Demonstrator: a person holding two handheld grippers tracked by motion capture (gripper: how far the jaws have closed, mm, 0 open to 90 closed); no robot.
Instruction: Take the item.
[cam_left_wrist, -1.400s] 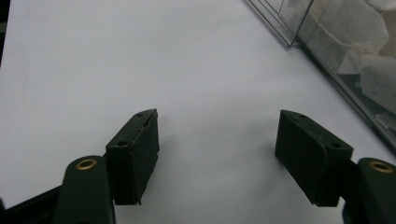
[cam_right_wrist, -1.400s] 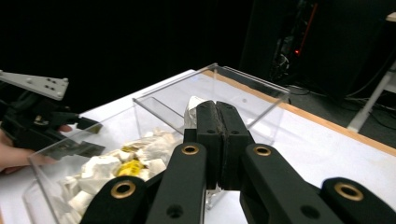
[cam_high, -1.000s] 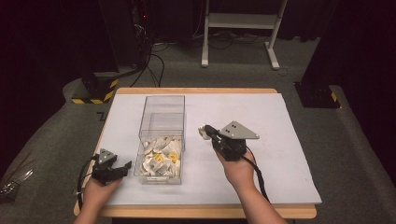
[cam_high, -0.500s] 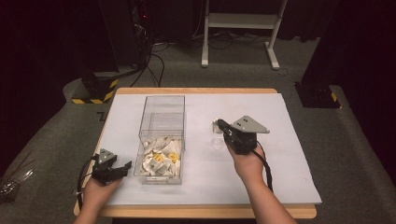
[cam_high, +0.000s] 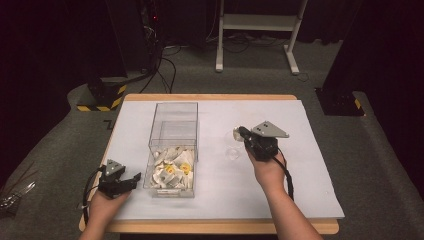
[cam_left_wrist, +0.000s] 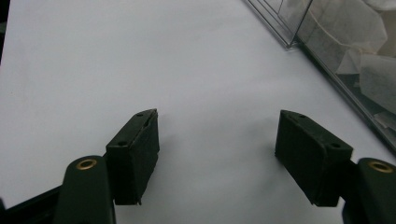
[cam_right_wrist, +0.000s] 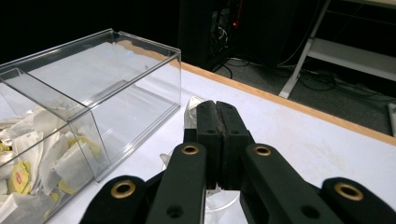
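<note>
The right tongs (cam_right_wrist: 215, 122) were clenched on a teabag (cam_right_wrist: 192, 112) over a cup (cam_high: 233, 152); it should be lowered centrally. The left tongs (cam_left_wrist: 219, 140) were released.

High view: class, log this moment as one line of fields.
right gripper: shut on tea bag, beside clear box | left gripper: open, empty, on white table

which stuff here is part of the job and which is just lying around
In the job:
- right gripper, shut on a tea bag
- small clear cup below it
- clear box with tea bags in its near compartment
- left gripper, open

Lying about:
- white stand
- floor cables
</note>
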